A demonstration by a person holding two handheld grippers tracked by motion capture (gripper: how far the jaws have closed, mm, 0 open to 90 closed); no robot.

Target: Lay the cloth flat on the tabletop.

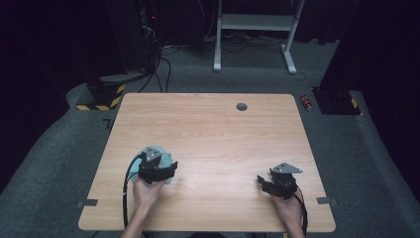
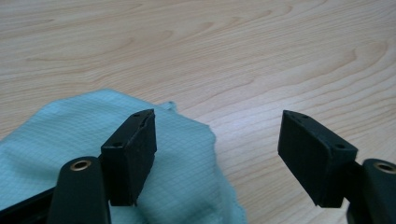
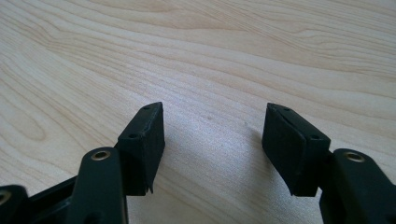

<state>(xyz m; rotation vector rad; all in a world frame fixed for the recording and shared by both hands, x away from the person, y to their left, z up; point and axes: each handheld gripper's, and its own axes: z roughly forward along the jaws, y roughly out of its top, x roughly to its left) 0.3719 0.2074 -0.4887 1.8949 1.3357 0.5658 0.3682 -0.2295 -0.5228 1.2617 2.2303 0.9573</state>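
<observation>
1. Near the table's (image 1: 213, 129) left front corner I hold my left gripper (image 2: 217, 154) low over a pale green cloth (image 2: 187, 182); its jaws stand wide with nothing between them, one pad over the cloth, the other over bare wood.
2. My right gripper (image 3: 212, 144) sits near the right front edge, well apart from the cloth, jaws wide and holding nothing above plain tabletop.
3. Risk 1, as I judge it: closing from this stance could pinch just the cloth's ragged edge, and thin fabric may slip out.
4. Risk 2: pressing down could drag the cloth along the smooth wood and bunch it rather than grip it.
5. Risk 3: with 1 pad off the fabric, I might scrape the tabletop.
6. Cloth: thin, soft, with a fine grid weave, rumpled in gentle folds, irregular outline.
7. Table: light wood grain, flat, matte, with 1 small dark round cap near the far edge.
8. Pads: black, blocky, hard-edged, fixed with small screws.
</observation>
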